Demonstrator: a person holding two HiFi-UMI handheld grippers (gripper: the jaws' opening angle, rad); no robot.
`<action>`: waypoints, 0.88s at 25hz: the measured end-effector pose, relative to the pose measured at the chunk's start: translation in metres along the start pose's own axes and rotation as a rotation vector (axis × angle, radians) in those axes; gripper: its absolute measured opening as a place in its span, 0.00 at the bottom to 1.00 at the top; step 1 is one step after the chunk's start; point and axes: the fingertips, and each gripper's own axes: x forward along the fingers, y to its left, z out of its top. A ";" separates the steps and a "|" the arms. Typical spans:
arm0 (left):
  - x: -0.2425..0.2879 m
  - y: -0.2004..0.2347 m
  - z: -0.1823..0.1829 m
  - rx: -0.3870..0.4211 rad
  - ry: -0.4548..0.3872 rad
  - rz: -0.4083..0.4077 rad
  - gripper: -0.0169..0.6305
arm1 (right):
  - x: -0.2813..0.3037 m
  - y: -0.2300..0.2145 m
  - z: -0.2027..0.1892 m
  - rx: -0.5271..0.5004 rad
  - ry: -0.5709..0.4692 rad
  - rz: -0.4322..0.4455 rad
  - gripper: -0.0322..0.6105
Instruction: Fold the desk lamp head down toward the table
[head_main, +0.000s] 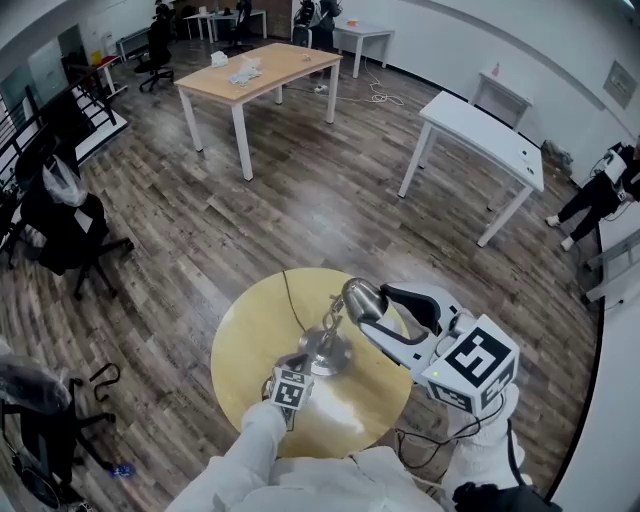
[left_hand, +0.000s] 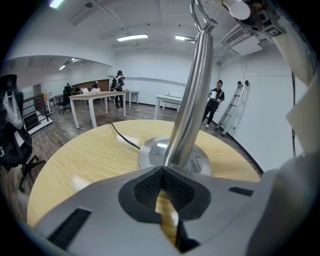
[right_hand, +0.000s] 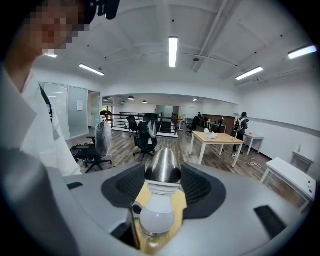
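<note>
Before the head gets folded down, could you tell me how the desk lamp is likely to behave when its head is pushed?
The polished metal lamp head will probably be slippery to grip. The exposed bulb looks fragile, so push on the metal. With a tall stem on a small round base, it may tip unless steadied.

I wear white sleeves (head_main: 245, 455); my left claw (head_main: 305, 368) and right claw (head_main: 385, 303) are grey, black-padded, each bearing a black-and-white marker cube (head_main: 478, 365).
</note>
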 end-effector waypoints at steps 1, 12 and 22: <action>-0.001 0.000 -0.001 -0.001 0.006 -0.004 0.03 | -0.001 0.000 0.000 0.001 0.001 0.001 0.38; 0.001 -0.001 0.000 -0.020 0.011 0.007 0.03 | -0.034 -0.002 -0.031 0.057 -0.032 -0.012 0.38; 0.001 -0.001 0.004 -0.013 -0.008 0.036 0.03 | -0.069 0.000 -0.096 0.145 -0.052 -0.005 0.38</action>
